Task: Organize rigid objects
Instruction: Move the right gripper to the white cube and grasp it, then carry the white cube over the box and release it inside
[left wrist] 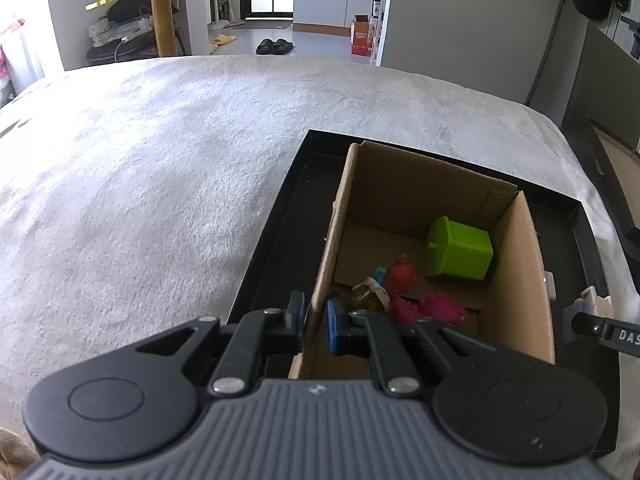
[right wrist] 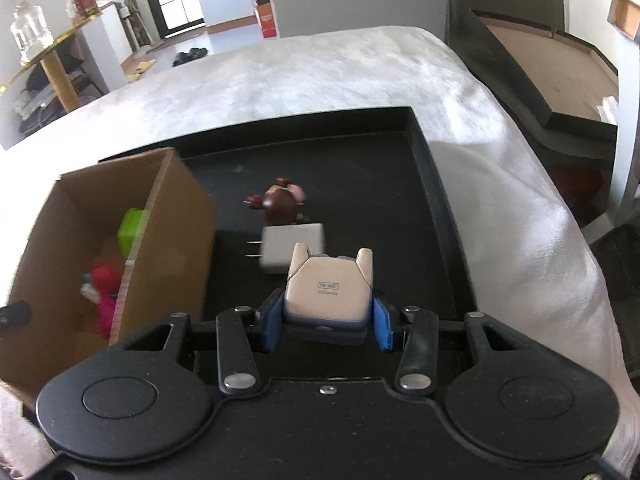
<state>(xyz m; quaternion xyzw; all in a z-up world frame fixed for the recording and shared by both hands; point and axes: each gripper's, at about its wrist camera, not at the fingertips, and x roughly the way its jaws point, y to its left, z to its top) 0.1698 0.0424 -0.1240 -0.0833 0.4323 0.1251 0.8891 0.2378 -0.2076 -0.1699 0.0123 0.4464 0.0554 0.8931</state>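
Sitting between right tongs: figurine

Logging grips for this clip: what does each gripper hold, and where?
The left gripper is shut on the cardboard box, pinching its left wall's top edge. The right gripper holds a beige toy figure by its lower sides.

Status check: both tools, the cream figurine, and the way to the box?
Left tool shut on cardboard box wall. Right tool shut on cream toy figurine. White plug charger and brown figurine ahead on black tray.
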